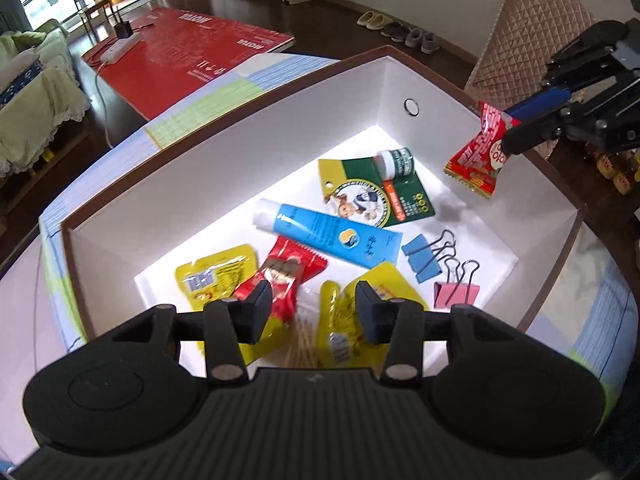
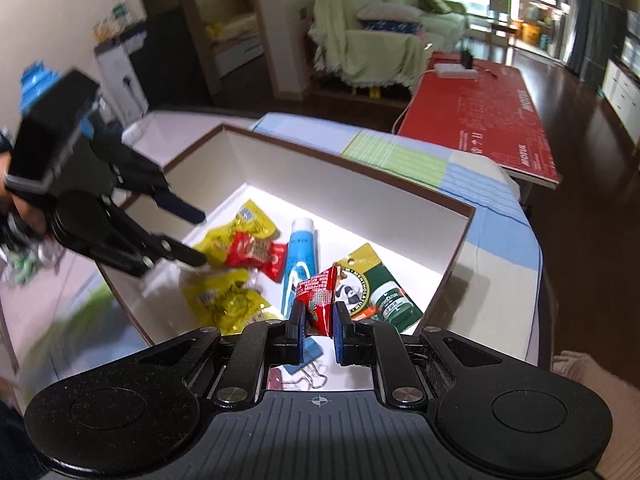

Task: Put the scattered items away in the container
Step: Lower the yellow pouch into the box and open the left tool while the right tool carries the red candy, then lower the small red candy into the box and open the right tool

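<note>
A white box with a brown rim (image 1: 280, 132) (image 2: 360, 172) sits on a checked tablecloth. Inside lie a blue tube (image 1: 328, 236) (image 2: 300, 256), a green and yellow ointment card (image 1: 376, 196) (image 2: 376, 284), yellow packets (image 1: 216, 276) (image 2: 228, 300), a red packet (image 1: 288, 276) (image 2: 256, 256), blue binder clips (image 1: 424, 256) and a pink binder clip (image 1: 456, 294). My left gripper (image 1: 312, 304) (image 2: 196, 237) hangs open over the near end of the box, holding nothing. My right gripper (image 2: 319, 320) (image 1: 516, 128) is shut on another red snack packet (image 2: 318, 300) (image 1: 480, 152), held above the box's right rim.
A bundle of toothpicks (image 1: 304, 344) lies in the box under my left gripper. A quilted chair back (image 1: 532, 40) stands behind the box. More small packets (image 1: 612, 168) lie on the table at the right. A red board (image 1: 192, 52) sits beyond the table.
</note>
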`<control>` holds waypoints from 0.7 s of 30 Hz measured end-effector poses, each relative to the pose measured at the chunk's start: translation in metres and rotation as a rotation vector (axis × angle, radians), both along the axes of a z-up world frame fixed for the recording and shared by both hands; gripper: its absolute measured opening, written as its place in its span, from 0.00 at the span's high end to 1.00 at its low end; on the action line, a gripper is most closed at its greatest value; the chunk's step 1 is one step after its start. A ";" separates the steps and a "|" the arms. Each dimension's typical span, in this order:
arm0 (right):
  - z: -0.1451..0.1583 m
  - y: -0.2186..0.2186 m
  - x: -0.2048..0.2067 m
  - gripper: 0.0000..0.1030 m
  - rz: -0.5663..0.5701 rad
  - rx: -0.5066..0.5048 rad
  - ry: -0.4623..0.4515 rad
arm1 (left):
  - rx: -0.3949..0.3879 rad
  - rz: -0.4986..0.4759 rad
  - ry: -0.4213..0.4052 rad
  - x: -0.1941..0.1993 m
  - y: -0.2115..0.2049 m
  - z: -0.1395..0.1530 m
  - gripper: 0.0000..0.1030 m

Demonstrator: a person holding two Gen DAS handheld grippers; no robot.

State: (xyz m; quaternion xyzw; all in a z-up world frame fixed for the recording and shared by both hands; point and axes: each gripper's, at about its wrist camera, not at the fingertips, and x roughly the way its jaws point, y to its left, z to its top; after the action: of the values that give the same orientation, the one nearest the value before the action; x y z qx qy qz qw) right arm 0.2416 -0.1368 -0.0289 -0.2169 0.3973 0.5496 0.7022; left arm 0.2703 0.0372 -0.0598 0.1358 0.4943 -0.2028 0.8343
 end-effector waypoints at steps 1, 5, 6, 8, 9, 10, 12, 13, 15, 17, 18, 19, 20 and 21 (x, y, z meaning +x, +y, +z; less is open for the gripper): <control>-0.002 0.004 0.000 0.88 0.024 -0.021 -0.007 | 0.008 0.000 0.004 -0.001 0.001 0.001 0.56; -0.013 0.019 0.001 0.88 0.113 -0.115 -0.046 | 0.031 -0.004 0.012 -0.007 0.005 0.005 0.50; -0.015 0.023 0.001 0.88 0.129 -0.133 -0.056 | 0.034 -0.007 0.010 -0.008 0.006 0.006 0.50; -0.019 0.030 0.001 0.88 0.169 -0.175 -0.068 | 0.037 -0.008 0.007 -0.010 0.007 0.009 0.49; -0.021 0.033 0.001 0.88 0.187 -0.192 -0.078 | 0.039 -0.008 0.007 -0.011 0.007 0.010 0.49; -0.023 0.037 0.001 0.88 0.206 -0.212 -0.089 | 0.044 -0.007 0.004 -0.011 0.008 0.010 0.49; -0.027 0.043 0.001 0.88 0.248 -0.255 -0.093 | 0.055 -0.007 0.001 -0.012 0.008 0.011 0.49; -0.030 0.046 0.001 0.88 0.265 -0.275 -0.100 | 0.061 -0.005 -0.001 -0.012 0.009 0.012 0.49; -0.036 0.053 0.000 0.88 0.303 -0.330 -0.100 | 0.062 -0.001 -0.004 -0.012 0.010 0.013 0.49; -0.043 0.057 -0.002 0.88 0.333 -0.377 -0.104 | 0.065 0.007 -0.006 -0.012 0.012 0.014 0.49; -0.047 0.059 -0.003 0.88 0.349 -0.402 -0.099 | 0.065 0.007 -0.008 -0.012 0.012 0.014 0.48; -0.050 0.060 -0.004 0.88 0.365 -0.420 -0.094 | 0.065 0.008 -0.008 -0.012 0.013 0.014 0.48; -0.053 0.062 -0.005 0.88 0.375 -0.437 -0.085 | 0.065 0.010 -0.009 -0.013 0.013 0.013 0.48; -0.056 0.063 -0.006 0.88 0.385 -0.451 -0.076 | 0.066 0.012 -0.010 -0.013 0.014 0.013 0.48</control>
State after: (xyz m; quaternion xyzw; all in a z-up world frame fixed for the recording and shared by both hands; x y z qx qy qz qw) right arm 0.2356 -0.0742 -0.0845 -0.4592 0.4346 0.5618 0.5335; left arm 0.2574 0.0507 -0.0469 0.1612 0.4975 -0.1806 0.8330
